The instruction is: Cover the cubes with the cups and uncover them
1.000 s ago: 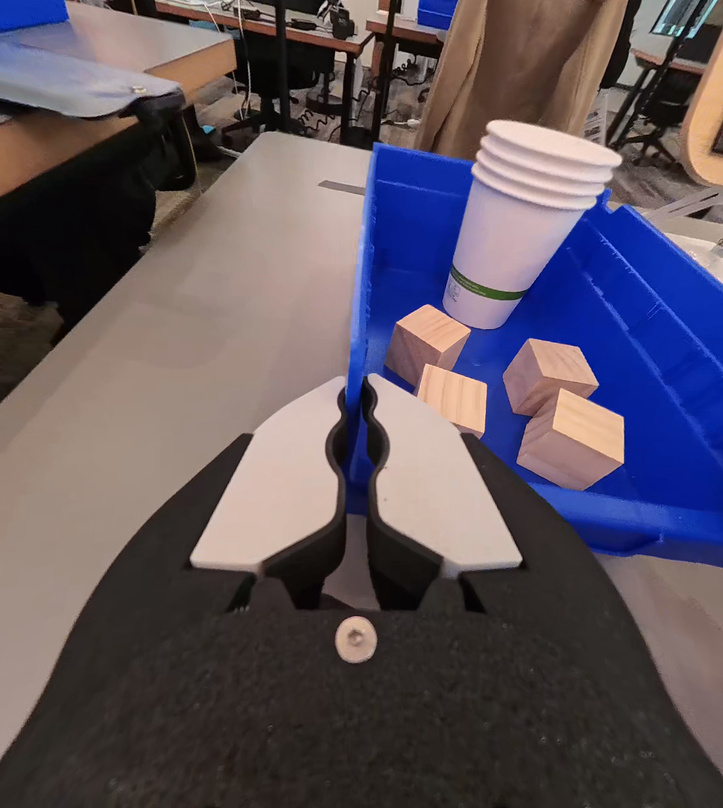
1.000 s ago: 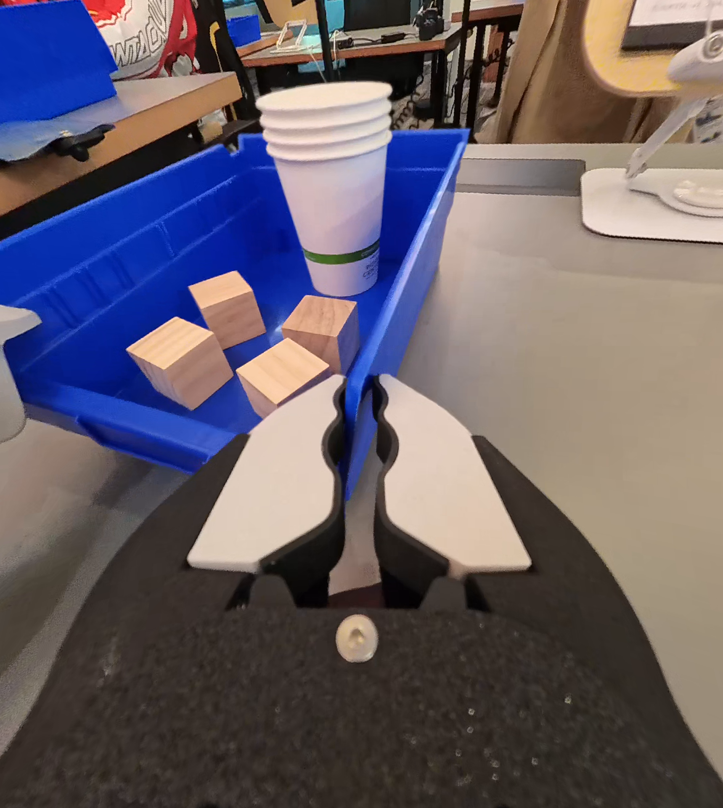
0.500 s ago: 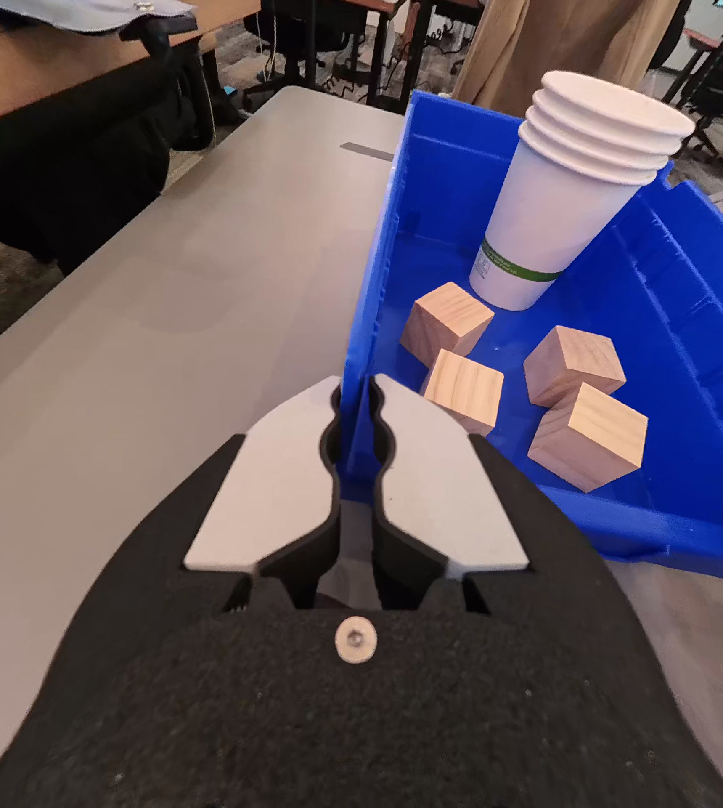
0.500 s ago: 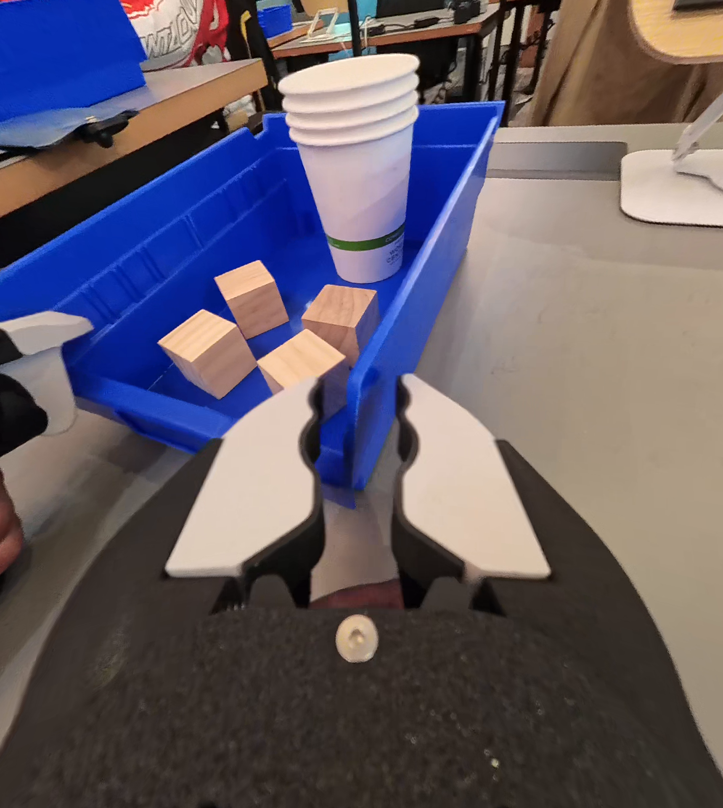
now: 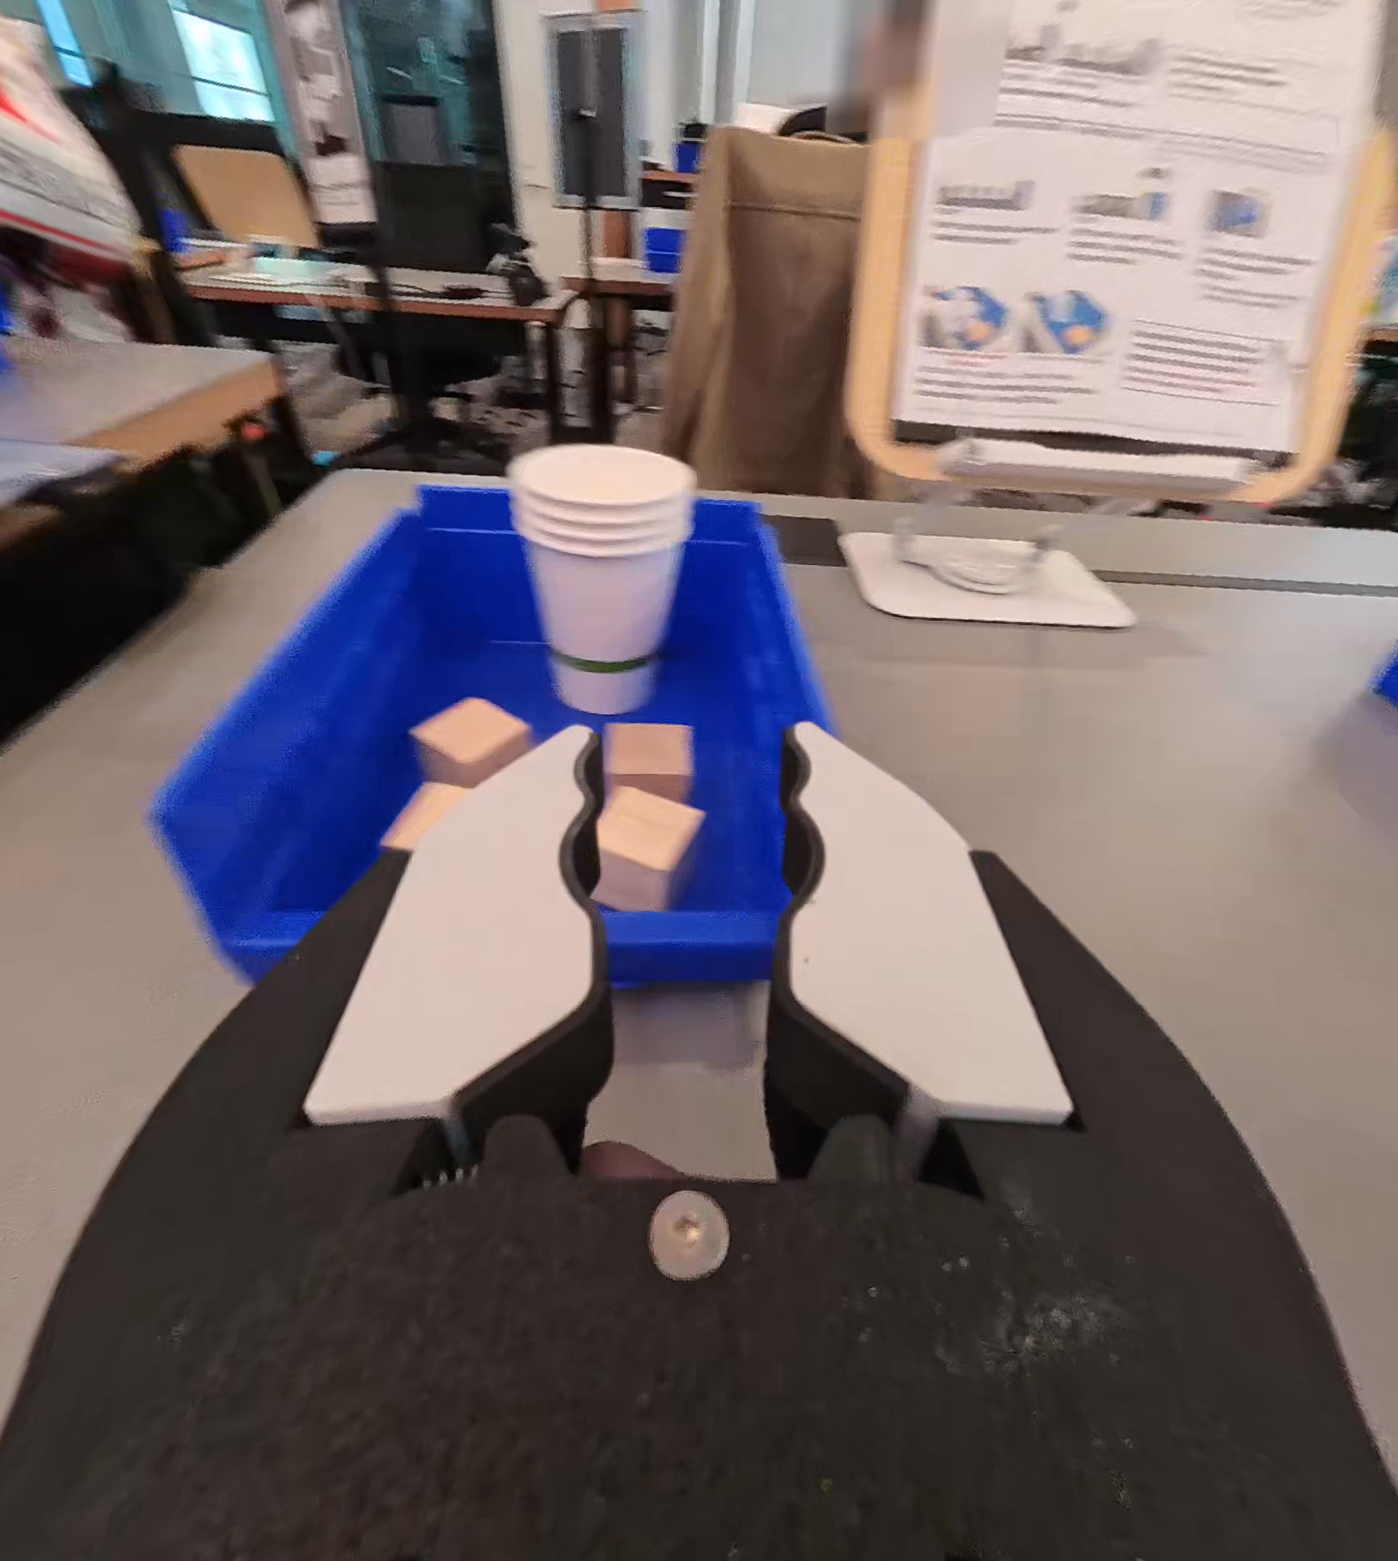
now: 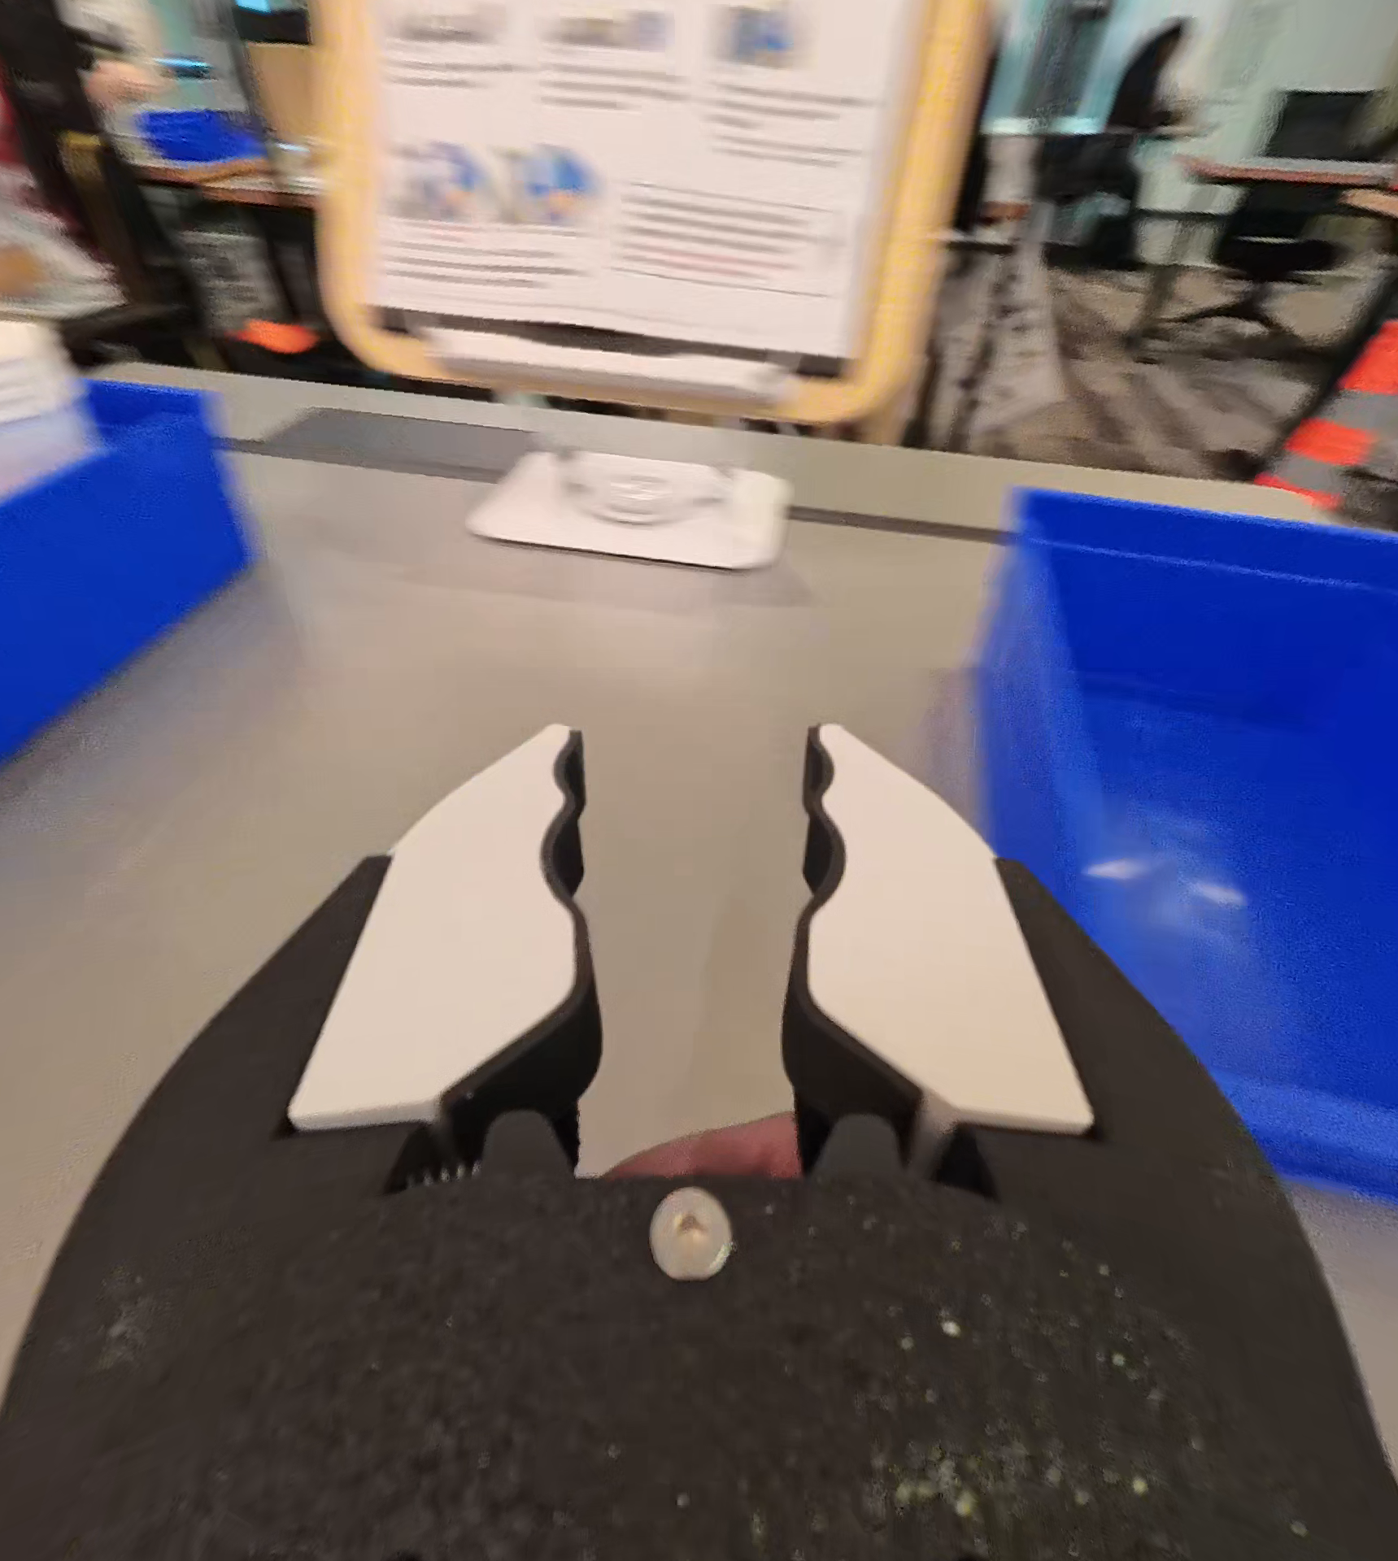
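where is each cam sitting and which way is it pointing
Left wrist view: sits on the left claw, looking forward over the blue bin holding cubes and stacked cups; claw open.
Right wrist view: sits on the right claw, facing bare table between two bins; claw open.
Shared: the blue bin, cups, framed sign.

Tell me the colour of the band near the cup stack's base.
Green, on the white cup stack; clearest in the left wrist view.

Framed sign [image 5: 1118, 253] behind grey table [image 5: 1101, 760]

Wooden cubes [image 5: 649, 847], white paper cups [image 5: 604, 578], glossy blue plastic bin [image 5: 323, 743]
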`<state>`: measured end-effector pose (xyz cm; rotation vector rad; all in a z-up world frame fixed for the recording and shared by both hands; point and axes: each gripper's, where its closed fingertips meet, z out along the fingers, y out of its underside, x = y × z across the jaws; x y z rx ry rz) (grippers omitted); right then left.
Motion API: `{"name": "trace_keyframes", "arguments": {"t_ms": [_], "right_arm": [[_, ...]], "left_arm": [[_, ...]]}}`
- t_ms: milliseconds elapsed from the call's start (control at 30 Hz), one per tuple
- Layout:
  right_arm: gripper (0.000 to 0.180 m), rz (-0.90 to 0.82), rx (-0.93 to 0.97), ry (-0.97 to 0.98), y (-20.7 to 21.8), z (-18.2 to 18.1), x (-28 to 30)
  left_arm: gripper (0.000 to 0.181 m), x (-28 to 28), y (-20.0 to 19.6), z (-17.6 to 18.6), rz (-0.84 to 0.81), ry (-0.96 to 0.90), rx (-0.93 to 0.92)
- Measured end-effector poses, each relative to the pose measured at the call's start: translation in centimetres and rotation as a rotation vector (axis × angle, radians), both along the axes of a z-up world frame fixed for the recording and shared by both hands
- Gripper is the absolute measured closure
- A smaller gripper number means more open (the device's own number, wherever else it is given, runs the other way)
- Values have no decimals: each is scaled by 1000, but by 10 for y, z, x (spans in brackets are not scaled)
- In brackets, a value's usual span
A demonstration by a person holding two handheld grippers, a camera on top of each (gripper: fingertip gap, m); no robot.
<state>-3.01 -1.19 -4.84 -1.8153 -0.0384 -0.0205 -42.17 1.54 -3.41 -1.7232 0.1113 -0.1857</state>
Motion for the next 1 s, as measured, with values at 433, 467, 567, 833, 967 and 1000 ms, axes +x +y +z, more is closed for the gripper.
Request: {"name": "trace_keyframes", "arguments": {"t_ms": [433, 467, 567, 833, 967, 1000], "right_arm": [[176, -172, -189, -29, 8, -79, 133], [176, -175, -184, -35, 8, -79, 136], [176, -191, -179, -4, 8, -79, 142], [156, -185, -134, 3, -2, -69, 135], [147, 14, -8, 74, -35, -53, 88], [146, 99, 20, 106, -42, -53, 68]], "left_arm": [[142, 148, -25, -73, -278, 135, -135], [142, 150, -24, -75, -282, 129, -144], [142, 149, -15, -73, -257, 111, -151], [140, 137, 3, -70, -182, 74, -165], [138, 124, -8, -74, -147, 47, -145], [138, 122, -11, -77, -147, 41, -144]]}}
